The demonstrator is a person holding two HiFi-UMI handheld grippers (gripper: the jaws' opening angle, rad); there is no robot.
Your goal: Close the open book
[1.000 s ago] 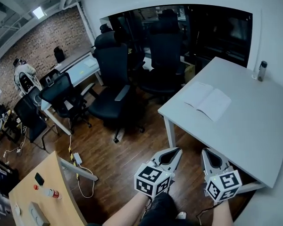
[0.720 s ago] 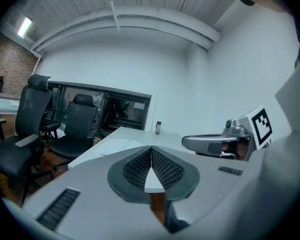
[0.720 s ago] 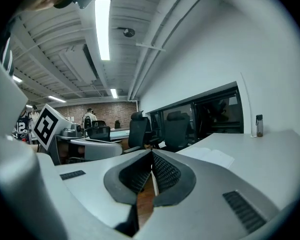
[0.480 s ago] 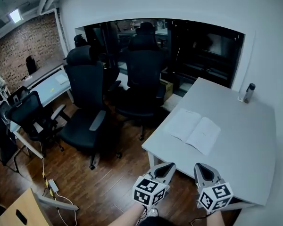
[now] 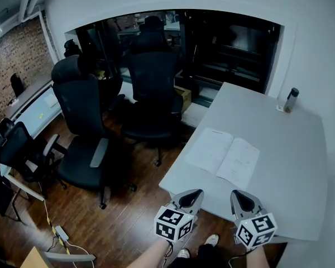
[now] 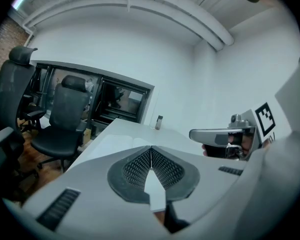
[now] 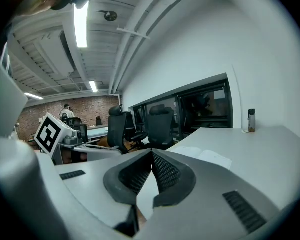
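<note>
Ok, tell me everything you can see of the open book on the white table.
The thin white paper book lies open and flat, two pages spread either side of a central fold, faint marks too small to read. It sits by the near left corner of the white table in the head view, touching only the tabletop.

Head view looks steeply down on the white table; both gripper views skim low toward it, all sharing the open book.

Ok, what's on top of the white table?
An open book lies near the front edge, and a bottle stands at the far corner. The right gripper hides a bit of that edge.
</note>
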